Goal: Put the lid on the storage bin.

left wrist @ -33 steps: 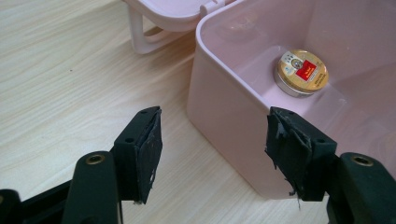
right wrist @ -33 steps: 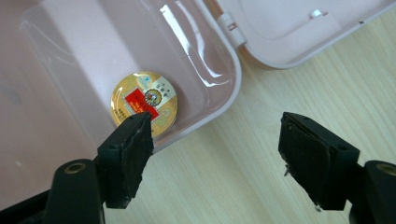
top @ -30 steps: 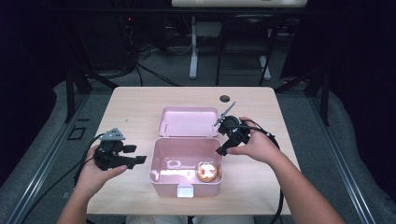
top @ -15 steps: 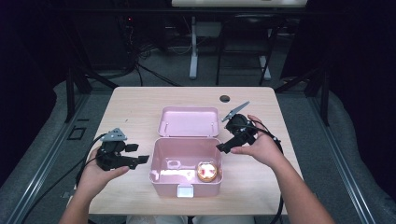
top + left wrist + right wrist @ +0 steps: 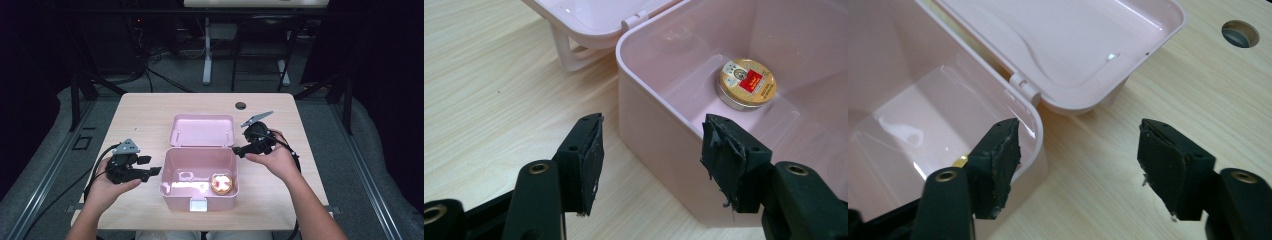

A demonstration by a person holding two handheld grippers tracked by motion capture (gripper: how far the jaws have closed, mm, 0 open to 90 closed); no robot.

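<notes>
Up close, your round gold metal tin wears a red label whose print is too small to read. It lies flat on the floor of the open pale pink plastic box, toward the right end, with the box's hinged lid thrown back onto the light wooden table. Your left gripper straddles a box corner, jaws just narrowing yet gripping nothing. Your right gripper does likewise at the hinge corner.
</notes>
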